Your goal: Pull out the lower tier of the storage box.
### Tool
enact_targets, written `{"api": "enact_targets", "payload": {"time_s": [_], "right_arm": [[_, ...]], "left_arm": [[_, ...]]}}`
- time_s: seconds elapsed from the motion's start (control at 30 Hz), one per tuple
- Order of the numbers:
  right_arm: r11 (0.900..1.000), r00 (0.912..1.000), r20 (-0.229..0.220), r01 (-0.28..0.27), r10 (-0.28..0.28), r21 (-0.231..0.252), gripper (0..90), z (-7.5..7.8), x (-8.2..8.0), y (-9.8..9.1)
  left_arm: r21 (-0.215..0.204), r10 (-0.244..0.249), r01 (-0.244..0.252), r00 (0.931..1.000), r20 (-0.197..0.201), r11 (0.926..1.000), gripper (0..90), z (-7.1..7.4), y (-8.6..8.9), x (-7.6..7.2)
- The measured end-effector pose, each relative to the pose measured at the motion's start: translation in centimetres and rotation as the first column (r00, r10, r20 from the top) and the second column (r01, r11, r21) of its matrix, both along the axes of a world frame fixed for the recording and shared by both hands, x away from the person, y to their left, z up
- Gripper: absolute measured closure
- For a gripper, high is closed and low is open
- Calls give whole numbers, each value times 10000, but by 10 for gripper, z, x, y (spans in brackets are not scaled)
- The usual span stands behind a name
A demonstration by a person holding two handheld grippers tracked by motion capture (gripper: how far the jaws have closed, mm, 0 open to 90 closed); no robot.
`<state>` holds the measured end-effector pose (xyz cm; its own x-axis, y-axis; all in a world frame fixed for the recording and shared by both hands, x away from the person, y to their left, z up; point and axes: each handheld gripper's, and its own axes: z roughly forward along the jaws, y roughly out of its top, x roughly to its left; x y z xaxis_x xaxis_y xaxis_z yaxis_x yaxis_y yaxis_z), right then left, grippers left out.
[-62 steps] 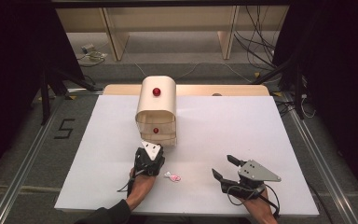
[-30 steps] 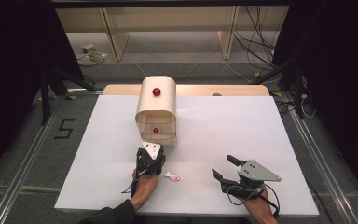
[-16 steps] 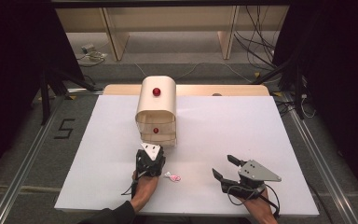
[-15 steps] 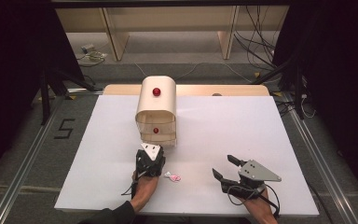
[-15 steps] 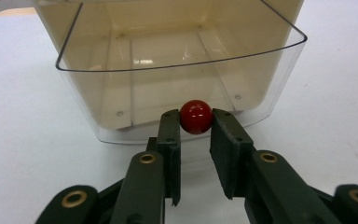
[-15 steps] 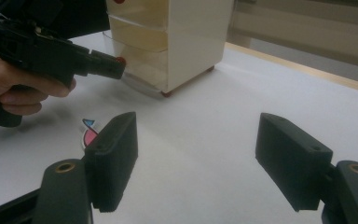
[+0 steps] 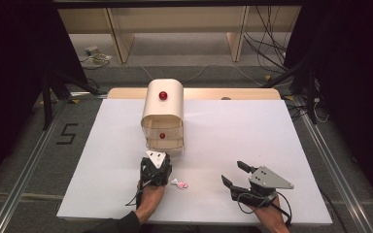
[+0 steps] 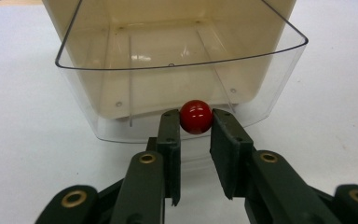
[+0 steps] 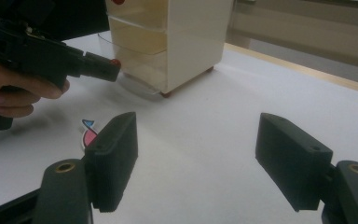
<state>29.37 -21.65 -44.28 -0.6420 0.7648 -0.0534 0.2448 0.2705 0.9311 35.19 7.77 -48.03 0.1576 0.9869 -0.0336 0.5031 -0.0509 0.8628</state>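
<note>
Left tongs grip red knob; drawer extends toward them.

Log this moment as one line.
left gripper: shut on drawer knob | drawer: pulled out, empty | right gripper: open, idle

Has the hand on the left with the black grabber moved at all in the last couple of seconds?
No. The left gripper sits just as close to the cream drawer box as before.

floor: grey carpet | wooden shelving behind | cables | dark sides
</note>
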Motion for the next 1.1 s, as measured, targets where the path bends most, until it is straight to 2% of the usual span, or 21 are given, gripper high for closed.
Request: {"api": "enact_targets", "payload": {"time_s": [0.8, 1.1], "right_arm": [[10000, 10000, 33, 57, -57, 36, 305, 0, 0, -1], [10000, 10000, 17, 83, -83, 22, 305, 1, -1, -1]], "left_arm": [[10, -85, 85, 9999, -94, 10000, 729, 1, 2, -7], [-144, -81, 79, 9998, -159, 9999, 728, 2, 2, -10]]}}
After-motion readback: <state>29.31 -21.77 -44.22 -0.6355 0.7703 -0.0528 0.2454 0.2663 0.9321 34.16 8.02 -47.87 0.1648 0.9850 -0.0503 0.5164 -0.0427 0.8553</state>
